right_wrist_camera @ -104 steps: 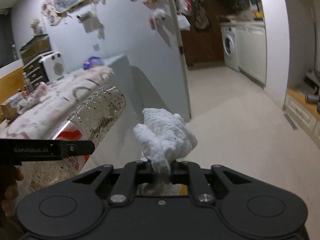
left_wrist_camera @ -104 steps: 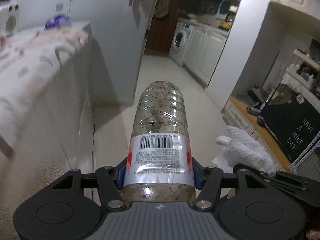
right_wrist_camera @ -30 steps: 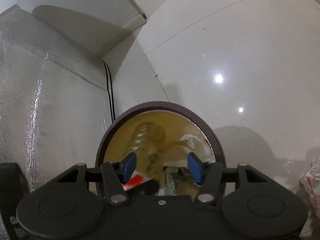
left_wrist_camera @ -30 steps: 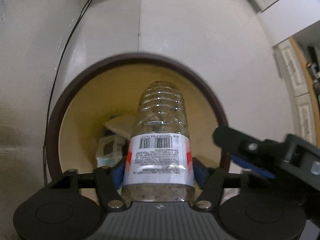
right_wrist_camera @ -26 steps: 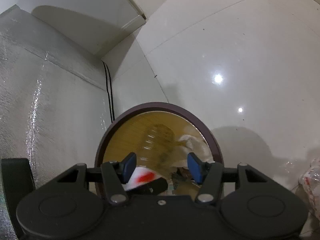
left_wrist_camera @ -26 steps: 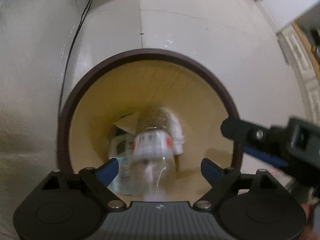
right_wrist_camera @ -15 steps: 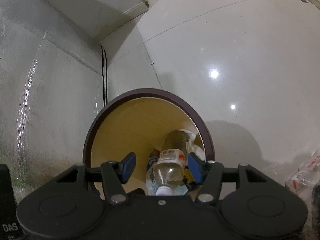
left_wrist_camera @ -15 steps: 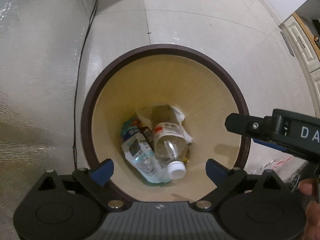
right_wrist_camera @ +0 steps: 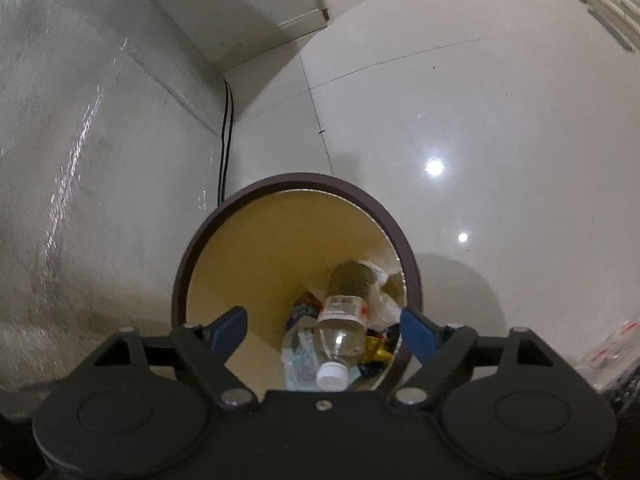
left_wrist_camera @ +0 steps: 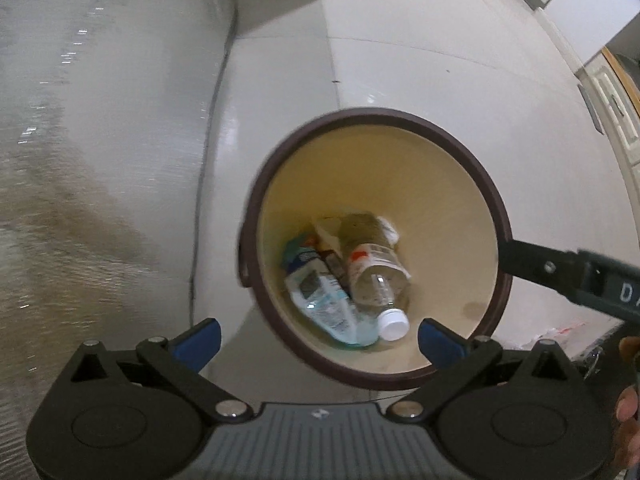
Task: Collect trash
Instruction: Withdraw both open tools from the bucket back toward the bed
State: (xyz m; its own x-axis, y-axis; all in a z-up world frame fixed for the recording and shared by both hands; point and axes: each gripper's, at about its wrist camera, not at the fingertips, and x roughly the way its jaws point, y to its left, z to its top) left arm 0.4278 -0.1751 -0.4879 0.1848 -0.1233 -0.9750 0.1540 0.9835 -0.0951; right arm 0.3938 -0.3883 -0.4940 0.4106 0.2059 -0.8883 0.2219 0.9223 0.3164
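Both claws spread wide, nothing held. Bottle (left_wrist_camera: 370, 268) lies in the bin (left_wrist_camera: 472, 168) at 12 o'clock of the left gripper (left_wrist_camera: 320, 342) (white cap nearest). Same bearing from the right gripper (right_wrist_camera: 322, 330).

The bin (left_wrist_camera: 256, 216) sits on the floor (left_wrist_camera: 420, 76), right up near the wall (left_wrist_camera: 100, 120) on its left, with a cable (right_wrist_camera: 226, 128) running down the corner behind it. Down in the bin there's a bottle (left_wrist_camera: 370, 266) lying on top of the other trash, cap (left_wrist_camera: 393, 324) pointing toward the near side, a wrapper (left_wrist_camera: 326, 300) just left of it and crumpled paper (right_wrist_camera: 382, 300) at its right. Both tools, left (left_wrist_camera: 320, 340) and right (right_wrist_camera: 322, 330), hang above the bin's near edge, nothing between their fingers.
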